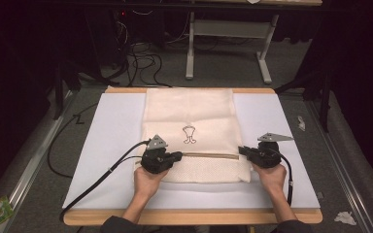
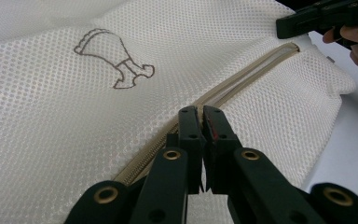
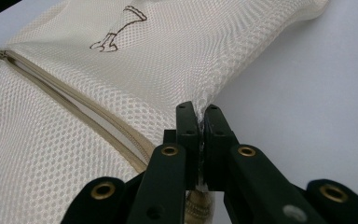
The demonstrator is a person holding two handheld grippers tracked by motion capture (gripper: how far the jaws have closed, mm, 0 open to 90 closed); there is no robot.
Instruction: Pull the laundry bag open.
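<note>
At the near edge of the white-covered tabletop (image 1: 111, 121) we hold 2 hand-held grippers. Our left hand-held gripper (image 1: 177, 156) has its jaws pressed together at the left end of the beige zipper (image 2: 242, 77), seemingly pinching its pull. Our right hand-held gripper (image 1: 242, 150) pinches the right edge of the cream mesh zippered bag (image 1: 189, 109). The bag lies flat at the tabletop's middle, a small brown outline drawing (image 1: 189, 134) printed beyond the zipper.
</note>
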